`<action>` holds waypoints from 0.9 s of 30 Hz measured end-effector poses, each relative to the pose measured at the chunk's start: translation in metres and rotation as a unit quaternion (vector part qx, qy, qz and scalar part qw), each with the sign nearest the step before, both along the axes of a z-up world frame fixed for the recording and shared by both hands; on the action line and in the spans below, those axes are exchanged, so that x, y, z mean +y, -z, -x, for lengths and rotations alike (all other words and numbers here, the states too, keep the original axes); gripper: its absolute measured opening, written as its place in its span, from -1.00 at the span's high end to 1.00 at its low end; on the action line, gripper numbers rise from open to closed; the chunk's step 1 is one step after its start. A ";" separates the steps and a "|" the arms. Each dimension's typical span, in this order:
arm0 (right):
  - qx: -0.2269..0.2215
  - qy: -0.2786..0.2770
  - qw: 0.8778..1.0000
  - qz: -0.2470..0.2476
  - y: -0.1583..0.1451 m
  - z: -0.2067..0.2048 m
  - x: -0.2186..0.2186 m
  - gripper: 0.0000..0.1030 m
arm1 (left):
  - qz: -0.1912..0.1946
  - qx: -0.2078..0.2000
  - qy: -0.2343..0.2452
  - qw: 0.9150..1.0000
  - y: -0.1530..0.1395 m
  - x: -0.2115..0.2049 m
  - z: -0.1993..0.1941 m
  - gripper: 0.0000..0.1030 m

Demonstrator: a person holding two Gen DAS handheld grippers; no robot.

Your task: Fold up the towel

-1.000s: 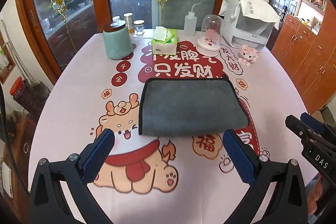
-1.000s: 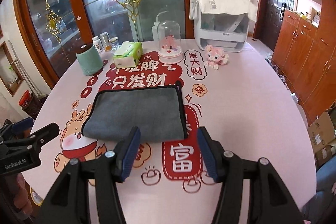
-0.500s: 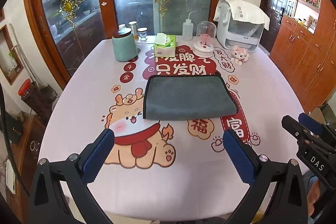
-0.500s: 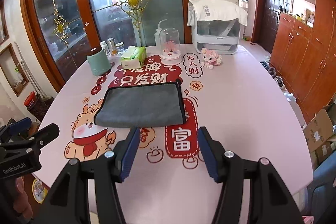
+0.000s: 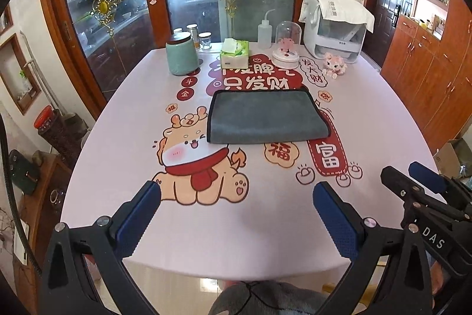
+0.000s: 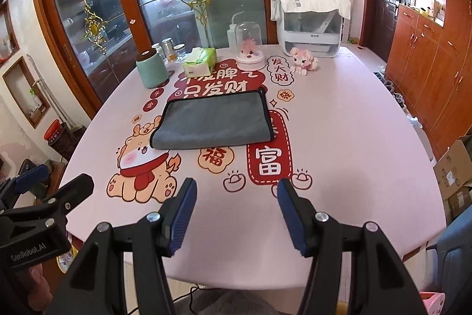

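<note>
Left wrist view: towel [image 5: 267, 118] lies folded on the table [image 5: 124, 138]; left gripper [image 5: 236, 192] and right gripper [image 6: 236, 189] hang spread, empty, well short of it. Folding looks done; any further fold needs a fresh reach.

Grey towel [image 5: 267, 116], black-edged, on pink cartoon-printed tablecloth [image 5: 368, 120].

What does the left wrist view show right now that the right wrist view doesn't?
Only the left wrist view shows the left gripper head-on, open, with the right gripper off at its right edge. Only the right wrist view shows the right gripper head-on, open, plus cardboard boxes on the floor. Both show the grey towel lying folded on the table, untouched, with the green canister and tissue pack behind it.
</note>
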State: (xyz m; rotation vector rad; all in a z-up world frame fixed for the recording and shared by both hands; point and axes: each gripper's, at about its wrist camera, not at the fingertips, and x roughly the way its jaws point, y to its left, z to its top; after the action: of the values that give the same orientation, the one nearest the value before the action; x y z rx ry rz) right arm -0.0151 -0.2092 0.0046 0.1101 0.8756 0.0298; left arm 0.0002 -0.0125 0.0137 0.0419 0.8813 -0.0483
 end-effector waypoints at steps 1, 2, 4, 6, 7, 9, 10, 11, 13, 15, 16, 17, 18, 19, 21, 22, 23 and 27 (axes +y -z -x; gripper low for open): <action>0.000 0.000 1.000 0.002 0.000 0.002 0.002 -0.11 | 0.001 0.001 0.000 1.000 0.001 0.000 0.002 -0.99; 0.000 -0.001 1.000 0.003 0.001 0.004 0.004 -0.11 | 0.002 0.003 0.000 1.000 0.002 0.000 0.004 -0.99; -0.001 -0.002 1.000 0.003 0.001 0.008 0.007 -0.11 | 0.000 0.006 0.000 1.000 0.004 -0.001 0.006 -0.99; -0.004 -0.003 1.000 0.008 0.000 0.011 0.009 -0.11 | -0.002 0.010 -0.003 1.000 0.006 0.000 0.006 -0.99; -0.004 -0.004 1.000 0.009 0.000 0.012 0.010 -0.11 | -0.002 0.013 -0.006 1.000 0.008 0.001 0.006 -0.99; -0.003 -0.006 1.000 0.010 0.001 0.013 0.012 -0.11 | 0.003 0.020 -0.011 1.000 0.011 0.003 0.006 -0.99; -0.001 -0.006 1.000 0.009 0.002 0.014 0.012 -0.11 | 0.008 0.024 -0.013 1.000 0.013 0.004 0.006 -0.99; 0.003 -0.007 1.000 0.008 0.004 0.015 0.013 -0.11 | 0.009 0.028 -0.016 0.999 0.014 0.005 0.006 -0.99; 0.010 -0.007 1.000 0.008 0.006 0.014 0.013 -0.11 | 0.007 0.033 -0.021 0.999 0.017 0.005 0.005 -0.99; 0.017 -0.004 1.000 0.006 0.008 0.013 0.011 -0.11 | 0.007 0.036 -0.024 0.999 0.019 0.005 0.004 -0.99; 0.018 -0.003 1.000 0.006 0.009 0.013 0.011 -0.11 | 0.009 0.038 -0.025 0.999 0.019 0.006 0.004 -0.99; 0.018 0.000 1.000 0.006 0.009 0.012 0.010 -0.11 | 0.011 0.039 -0.027 0.999 0.020 0.006 0.004 -0.99; 0.018 0.002 1.000 0.007 0.008 0.013 0.009 -0.11 | 0.012 0.039 -0.027 0.999 0.020 0.006 0.003 -0.99; 0.017 0.004 1.000 0.007 0.008 0.013 0.008 -0.11 | 0.010 0.040 -0.027 0.999 0.020 0.007 0.003 -0.99; 0.016 0.006 1.000 0.007 0.008 0.013 0.007 -0.11 | 0.009 0.041 -0.027 0.999 0.022 0.007 0.002 -0.99; 0.015 0.006 1.000 0.007 0.008 0.013 0.007 -0.11 | 0.009 0.042 -0.028 0.999 0.022 0.007 0.002 -0.99; 0.015 0.006 1.000 0.008 0.008 0.012 0.008 -0.11 | 0.010 0.042 -0.027 0.999 0.022 0.006 0.001 -0.99; 0.017 0.005 1.000 0.010 0.008 0.012 0.008 -0.11 | 0.005 0.040 -0.023 0.999 0.021 0.002 0.001 -0.99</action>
State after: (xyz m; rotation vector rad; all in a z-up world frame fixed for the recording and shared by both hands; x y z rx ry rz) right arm -0.0269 -0.2010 -0.0033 0.0957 0.9088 0.0101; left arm -0.0011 -0.0100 -0.0077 0.0115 0.9611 -0.0113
